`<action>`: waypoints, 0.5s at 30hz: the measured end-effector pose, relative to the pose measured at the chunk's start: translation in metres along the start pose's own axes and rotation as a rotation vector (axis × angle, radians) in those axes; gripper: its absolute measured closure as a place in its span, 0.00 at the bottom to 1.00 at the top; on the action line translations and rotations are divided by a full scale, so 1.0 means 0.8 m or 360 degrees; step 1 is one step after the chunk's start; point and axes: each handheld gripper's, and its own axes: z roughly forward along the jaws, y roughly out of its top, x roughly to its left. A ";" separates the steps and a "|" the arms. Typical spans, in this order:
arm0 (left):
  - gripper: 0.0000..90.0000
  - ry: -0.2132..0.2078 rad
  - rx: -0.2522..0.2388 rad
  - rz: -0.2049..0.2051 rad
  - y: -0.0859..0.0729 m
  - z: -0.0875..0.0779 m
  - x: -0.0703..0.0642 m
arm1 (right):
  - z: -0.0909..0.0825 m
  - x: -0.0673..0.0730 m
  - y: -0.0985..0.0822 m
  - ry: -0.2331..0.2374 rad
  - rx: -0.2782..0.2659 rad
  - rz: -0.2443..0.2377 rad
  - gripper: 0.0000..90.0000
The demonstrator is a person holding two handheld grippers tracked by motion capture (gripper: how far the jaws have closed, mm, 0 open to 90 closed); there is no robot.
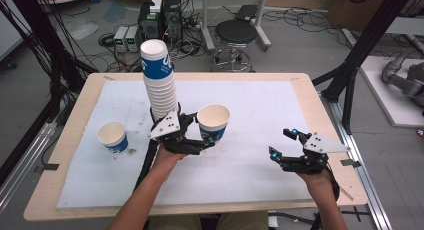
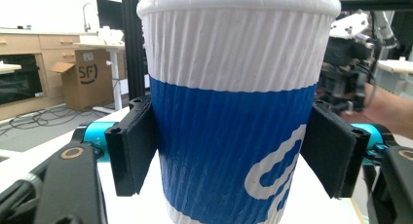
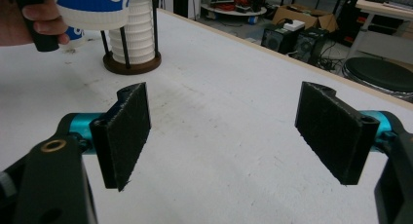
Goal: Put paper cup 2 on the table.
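My left gripper [image 1: 202, 131] is shut on a white and blue ribbed paper cup [image 1: 213, 121], held upright and open end up just right of a tall stack of the same cups [image 1: 159, 80]. In the left gripper view both black pads [image 2: 132, 143] press on the blue band of the cup [image 2: 234, 87]. My right gripper [image 1: 281, 142] hovers open over the mat at the right, with nothing between its jaws [image 3: 224, 131]. A single cup [image 1: 112, 136] stands on the mat at the left.
The stack [image 3: 130, 34] sits in a round brown base with black wire posts. A white mat [image 1: 260, 115] covers most of the wooden table [image 1: 60, 145]. Behind the table are a black stool [image 1: 235, 32], computer boxes and cables on the floor.
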 end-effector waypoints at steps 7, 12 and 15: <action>0.30 0.0040 0.0015 -0.0027 -0.015 0.022 0.014 | 0.000 -0.003 -0.003 0.0002 0.0004 0.0014 0.23; 0.30 0.0080 0.0041 -0.0042 -0.026 0.037 0.019 | -0.001 -0.002 -0.004 0.0011 -0.0003 0.0019 0.23; 0.30 0.0088 0.0050 -0.0055 -0.033 0.044 0.021 | -0.002 -0.002 -0.004 0.0013 0.0001 0.0019 0.23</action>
